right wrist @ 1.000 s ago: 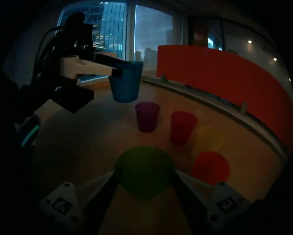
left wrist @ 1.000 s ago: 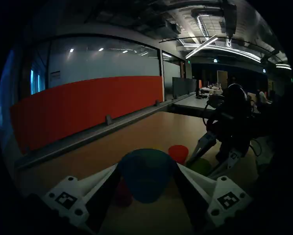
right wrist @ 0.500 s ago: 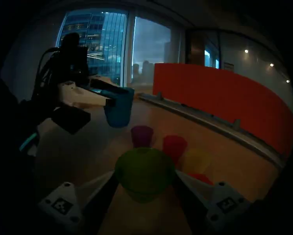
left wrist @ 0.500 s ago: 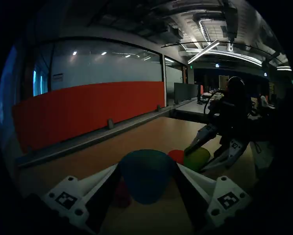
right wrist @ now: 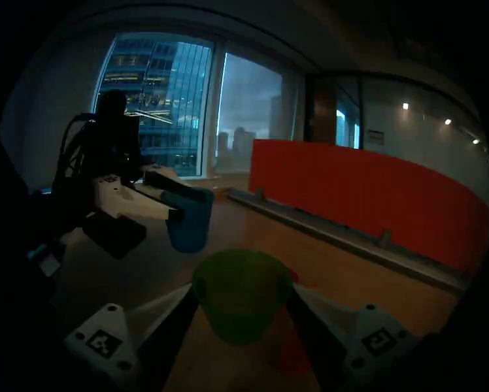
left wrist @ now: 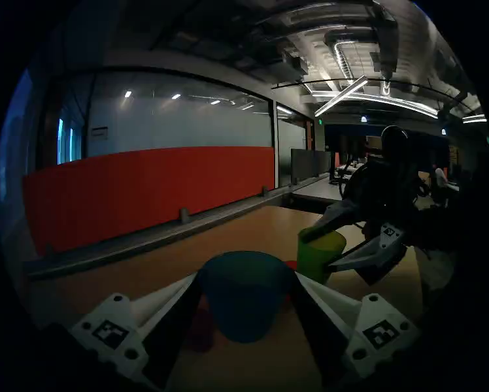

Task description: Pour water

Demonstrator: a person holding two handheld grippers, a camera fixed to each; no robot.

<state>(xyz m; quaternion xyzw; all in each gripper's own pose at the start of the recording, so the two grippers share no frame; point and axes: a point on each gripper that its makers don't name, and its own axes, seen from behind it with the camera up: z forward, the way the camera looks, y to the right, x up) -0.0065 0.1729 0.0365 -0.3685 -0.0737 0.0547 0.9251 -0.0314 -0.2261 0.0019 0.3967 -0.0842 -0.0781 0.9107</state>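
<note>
In the left gripper view my left gripper (left wrist: 246, 297) is shut on a blue cup (left wrist: 246, 293), held upright above the wooden table (left wrist: 257, 228). Farther off to the right, the right gripper (left wrist: 323, 251) holds a green cup (left wrist: 319, 254) upright. In the right gripper view my right gripper (right wrist: 242, 300) is shut on that green cup (right wrist: 242, 294). The left gripper (right wrist: 179, 212) with the blue cup (right wrist: 188, 221) hangs at left of centre. A red cup (right wrist: 290, 349) peeks out below the green cup's right side.
An orange-red partition (left wrist: 146, 186) runs along the table's far edge, also visible as the partition (right wrist: 369, 196) in the right gripper view. Large windows (right wrist: 159, 104) stand behind the left gripper. A purple-red cup (left wrist: 202, 326) shows dimly beside the blue cup.
Both grippers have risen and tilted up. The green cup has lifted off the table and come closer to the blue cup. The row of cups on the table has dropped out of sight.
</note>
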